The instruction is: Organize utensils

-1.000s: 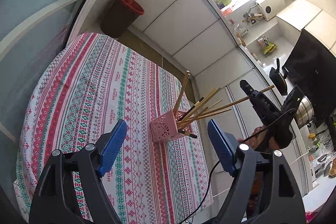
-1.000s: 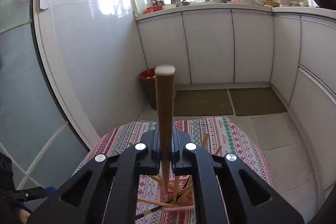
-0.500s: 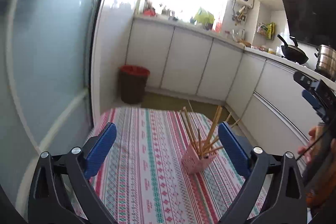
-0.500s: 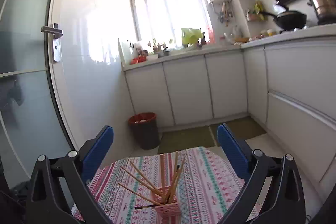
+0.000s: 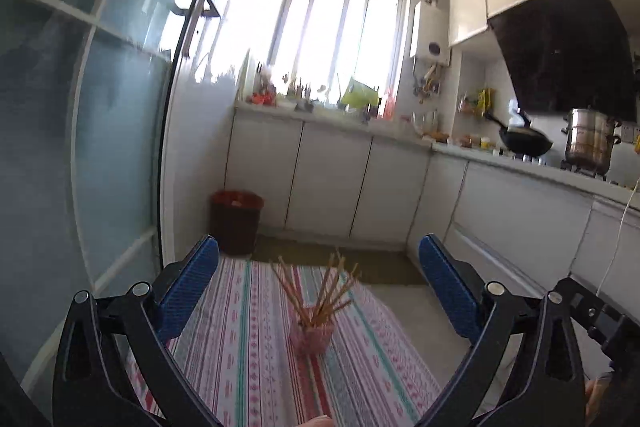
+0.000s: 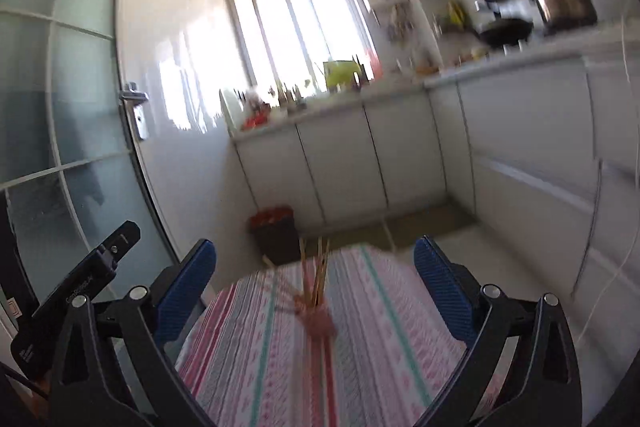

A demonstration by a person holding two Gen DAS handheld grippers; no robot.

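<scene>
- Left wrist view: the left gripper [image 5: 319, 283] has its blue pads spread as wide as they go, with nothing between them. The chopsticks [image 5: 320, 291] stand fanned out in the small pink holder [image 5: 311, 334], which sits on the striped tablecloth [image 5: 248, 355] well ahead of the jaws.
- What worries me from here: the holder looks light and top-heavy with all those sticks leaning outward. I'd guess a careless pass of either claw through the fan would tip it or flick sticks onto the floor.
- The table is small, and the holder sits not far from its right edge, so anything knocked that way likely goes over.
- Room in this view: white cabinets, a bright window [image 5: 340, 39], a red bin [image 5: 236, 223] by the wall, and a wok [image 5: 524, 141] and steel pot [image 5: 590, 145] on the counter at right.
- Right wrist view: the right gripper [image 6: 315, 281] is equally wide open and holds nothing. The picture is smeared, so the holder [image 6: 320, 323] and its sticks [image 6: 316, 279] are only blurry shapes on the cloth.
- A frosted glass door [image 6: 72, 107] stands close on the left, with the other tool's black body [image 6: 76, 291] beside it. I reckon a wide swing there could knock the glass.
- A white cord [image 6: 624, 211] hangs at right, a possible snag.
</scene>
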